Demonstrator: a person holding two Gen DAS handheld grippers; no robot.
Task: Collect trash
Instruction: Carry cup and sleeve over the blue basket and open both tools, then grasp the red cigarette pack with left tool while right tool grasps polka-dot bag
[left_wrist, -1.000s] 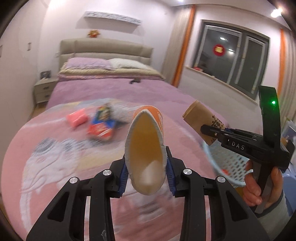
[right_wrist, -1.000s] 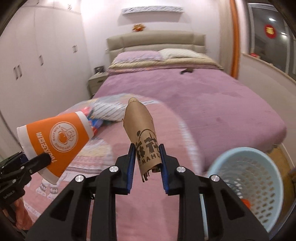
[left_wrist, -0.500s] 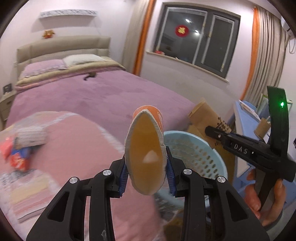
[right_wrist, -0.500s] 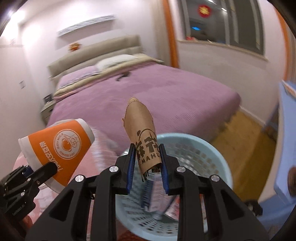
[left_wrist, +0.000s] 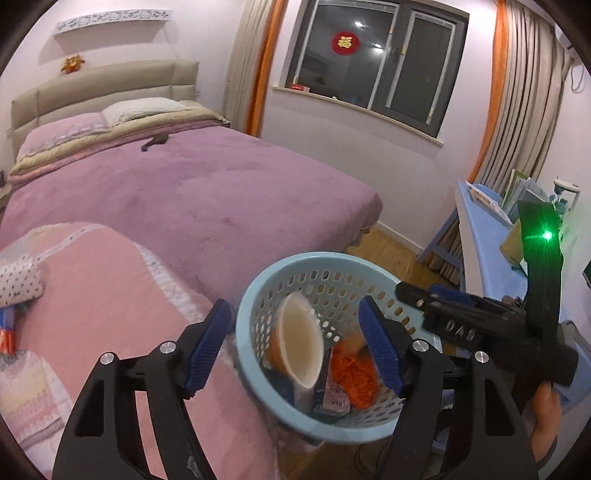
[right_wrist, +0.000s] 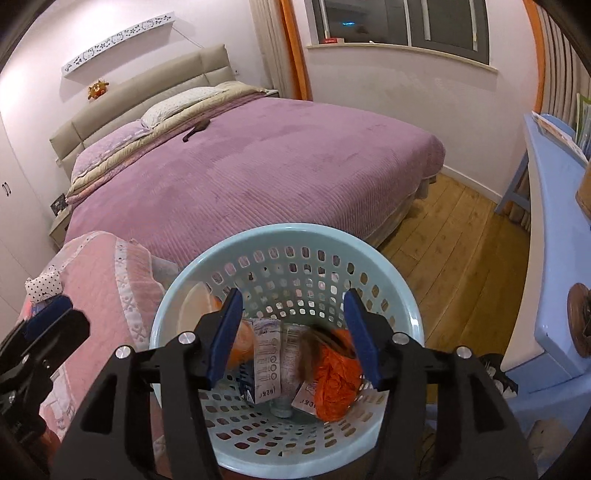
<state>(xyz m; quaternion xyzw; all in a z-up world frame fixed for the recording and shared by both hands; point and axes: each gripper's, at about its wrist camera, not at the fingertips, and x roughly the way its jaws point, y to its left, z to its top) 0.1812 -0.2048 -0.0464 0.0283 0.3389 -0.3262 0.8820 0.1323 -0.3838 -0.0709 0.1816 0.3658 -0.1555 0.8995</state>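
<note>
A light blue perforated basket (left_wrist: 295, 266) (right_wrist: 284, 236) stands at the foot of the bed. Both grippers hang open and empty over it. My left gripper (left_wrist: 295, 347) is above the orange paper cup (left_wrist: 297, 347), which lies inside against the left wall; the cup also shows in the right wrist view (right_wrist: 201, 302). My right gripper (right_wrist: 291, 332) is above the brown paper roll (right_wrist: 308, 350), blurred, in the basket beside orange netting (right_wrist: 338, 376) and cartons (right_wrist: 264, 362). The right gripper also shows at the right of the left wrist view (left_wrist: 461, 325).
The purple bed (right_wrist: 258, 155) fills the background, with a pink quilt (left_wrist: 92, 295) on its near end. A spotted cloth (left_wrist: 18, 280) and wrappers (left_wrist: 5, 328) lie at the quilt's left edge. A blue desk (right_wrist: 554, 221) stands on the right over wooden floor (right_wrist: 454, 258).
Both grippers opened over the basket. The orange cup dropped from the left one and the brown paper roll from the right one; both now lie in the basket.
</note>
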